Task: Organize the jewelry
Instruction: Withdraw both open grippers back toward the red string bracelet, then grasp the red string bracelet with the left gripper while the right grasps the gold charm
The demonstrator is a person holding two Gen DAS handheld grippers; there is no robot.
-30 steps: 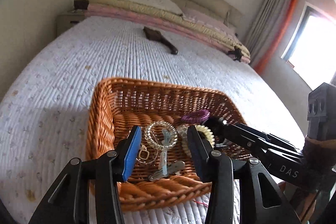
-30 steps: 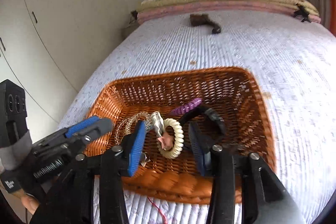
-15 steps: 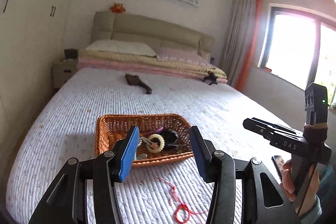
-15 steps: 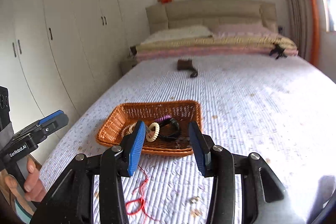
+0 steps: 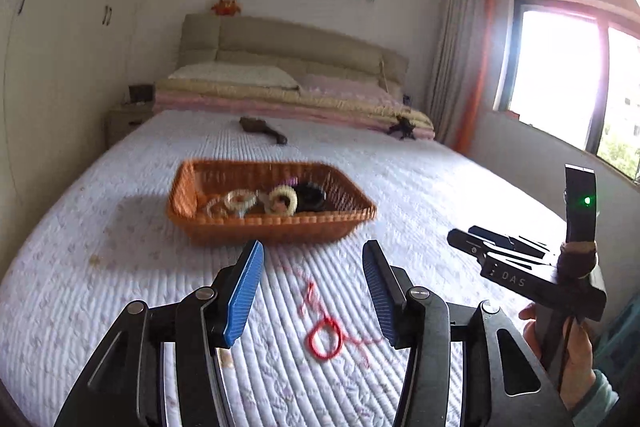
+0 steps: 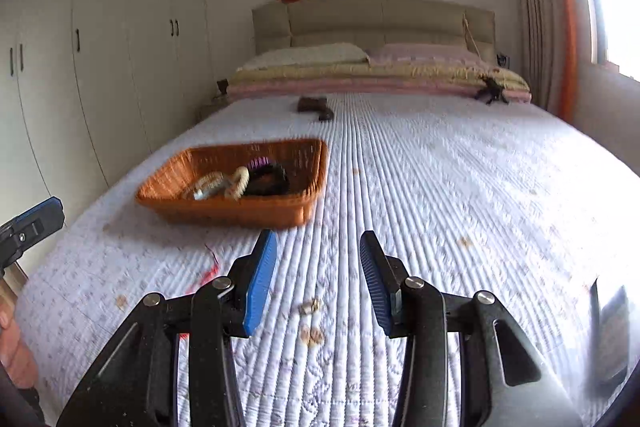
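While both tongs hover above the foot end of the bed (image 6: 460, 163), which has a white quilted cover, nothing is between their blue pads. The left tongs (image 5: 312, 287) stand about half open, with only the bedcover visible in the gap. The right tongs (image 6: 318, 267) also stand about half open and hold nothing; in the left wrist view they appear at the right edge, carried by a hand (image 5: 568, 355) in a teal sleeve.

The orange woven wicker basket (image 5: 224, 223) lies on the bed, toward the foot end and closer to the left edge than to the right edge. Inside it I can see a cream spiral hair tie (image 5: 283, 200), a pale beaded bracelet (image 5: 239, 201), a black hair band (image 5: 310, 195) and a small purple spiral tie (image 6: 258, 162); they lie close together, and the blur hides finer details.

A thin red string with a loop (image 5: 325, 337) lies on the cover outside the basket, between the basket and the foot edge, just below the gap of the left tongs in that view. Some small gold-coloured pieces (image 6: 310, 307) lie on the cover near the foot edge, below the gap of the right tongs; I cannot tell what they are.

Far up the bed, near the folded pink and yellow blankets (image 6: 376, 79) at the head end, a dark brown hairbrush (image 5: 262, 128) lies on the cover. A small black object (image 6: 493, 89) lies on the blankets near the right edge.
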